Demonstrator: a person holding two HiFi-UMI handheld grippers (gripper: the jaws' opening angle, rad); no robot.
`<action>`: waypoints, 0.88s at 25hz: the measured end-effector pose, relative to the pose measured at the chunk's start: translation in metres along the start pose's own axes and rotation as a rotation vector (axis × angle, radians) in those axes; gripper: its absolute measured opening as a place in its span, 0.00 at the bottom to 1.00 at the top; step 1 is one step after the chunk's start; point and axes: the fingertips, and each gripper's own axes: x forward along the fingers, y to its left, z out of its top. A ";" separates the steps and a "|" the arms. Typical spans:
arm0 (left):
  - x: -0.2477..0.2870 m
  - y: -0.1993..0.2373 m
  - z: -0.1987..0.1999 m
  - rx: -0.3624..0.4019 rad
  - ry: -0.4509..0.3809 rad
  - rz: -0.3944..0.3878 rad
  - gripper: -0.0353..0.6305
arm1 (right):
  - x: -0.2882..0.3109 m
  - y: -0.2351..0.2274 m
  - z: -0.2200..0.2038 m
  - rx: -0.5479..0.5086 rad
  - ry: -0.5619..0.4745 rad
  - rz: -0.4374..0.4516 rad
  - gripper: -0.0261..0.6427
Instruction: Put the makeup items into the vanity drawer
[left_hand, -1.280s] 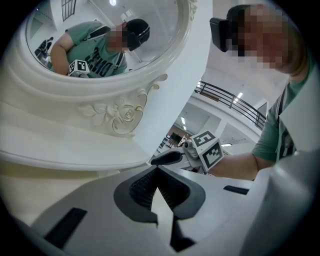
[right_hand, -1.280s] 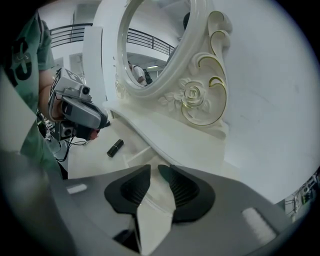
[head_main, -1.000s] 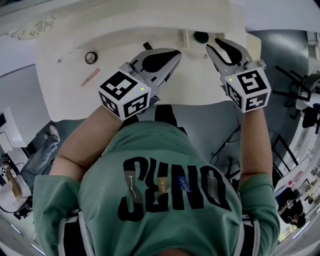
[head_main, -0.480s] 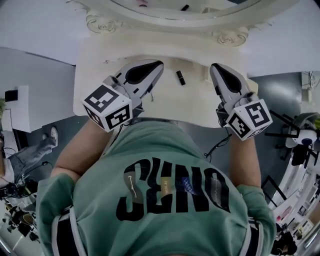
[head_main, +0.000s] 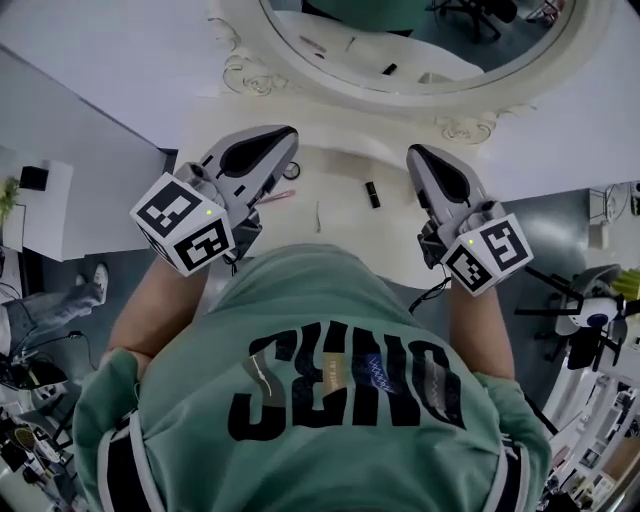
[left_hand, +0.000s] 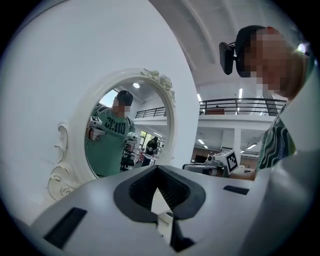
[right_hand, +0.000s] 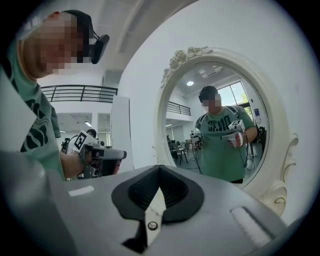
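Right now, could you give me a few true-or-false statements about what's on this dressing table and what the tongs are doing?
1. The left tongs and the right tongs are both shut and empty. True.
2. A small black tube lies on the tabletop between them. True.
3. The mirror is square. False: the mirror is rounded, in an ornate frame.
4. The right tongs hold a pink stick. False: the pink stick lies on the tabletop by the left tongs.

Green T-shirt (head_main: 322, 300), bold black lettering
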 end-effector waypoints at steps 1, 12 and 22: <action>-0.002 0.002 0.001 -0.002 -0.003 0.004 0.05 | 0.003 0.001 0.001 -0.002 0.001 0.005 0.05; 0.003 0.005 -0.004 -0.014 -0.003 0.000 0.05 | 0.009 -0.003 -0.005 0.029 0.016 0.003 0.05; 0.012 -0.003 -0.009 -0.008 0.015 -0.018 0.05 | -0.004 -0.006 -0.012 0.002 0.026 -0.016 0.05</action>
